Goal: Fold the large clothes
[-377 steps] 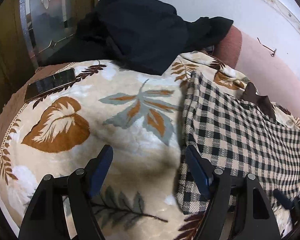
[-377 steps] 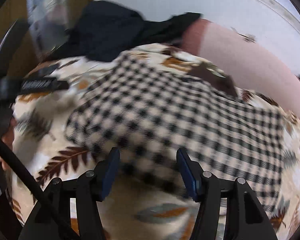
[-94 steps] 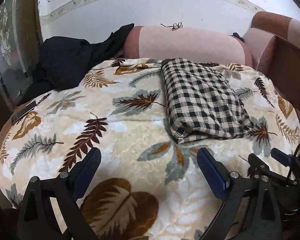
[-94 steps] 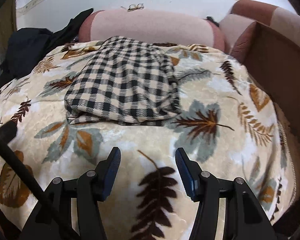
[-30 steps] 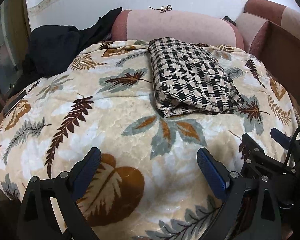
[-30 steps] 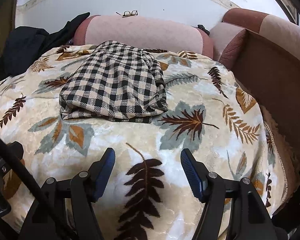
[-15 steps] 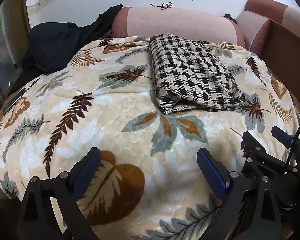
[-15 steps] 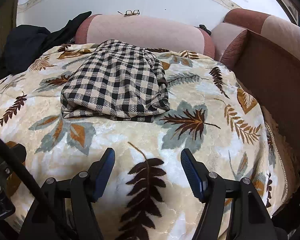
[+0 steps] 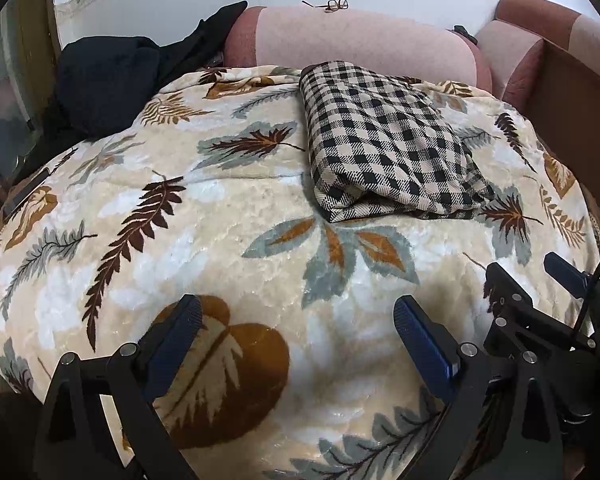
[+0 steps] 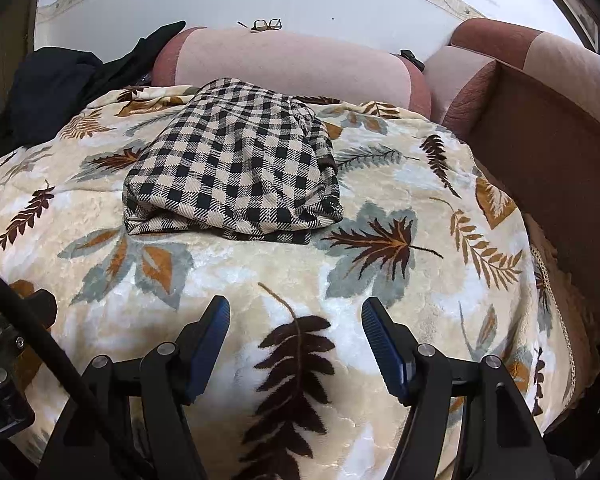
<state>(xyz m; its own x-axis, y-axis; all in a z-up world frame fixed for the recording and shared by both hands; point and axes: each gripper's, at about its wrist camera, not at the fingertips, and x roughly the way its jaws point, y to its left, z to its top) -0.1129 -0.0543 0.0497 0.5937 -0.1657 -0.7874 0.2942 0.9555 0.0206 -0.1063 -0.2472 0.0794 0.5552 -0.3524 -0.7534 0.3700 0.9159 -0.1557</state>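
A black-and-beige checked garment [image 9: 384, 144] [image 10: 236, 168] lies folded into a thick rectangle on the leaf-patterned blanket [image 9: 204, 216] [image 10: 420, 208], toward the back. My left gripper [image 9: 296, 324] hovers open over the near part of the blanket, well short of the garment, with nothing between its blue pads. Over the near edge, my right gripper [image 10: 294, 320] also stands open and empty, a good way in front of the garment. The right gripper's black body [image 9: 548, 332] shows at the lower right of the left wrist view.
A pile of dark clothing [image 9: 112, 76] [image 10: 52, 84] lies at the back left. A pink bolster [image 9: 360, 40] [image 10: 292, 64] with eyeglasses [image 9: 334, 4] [image 10: 266, 24] on top runs along the white wall. A brown sofa arm [image 10: 548, 144] borders the right side. A phone [image 9: 24, 196] lies at the left edge.
Over the last second nothing has visibly moved. Twelve seconds ago the checked garment lay spread wider under the grippers; now it is a compact folded stack and both grippers are drawn back.
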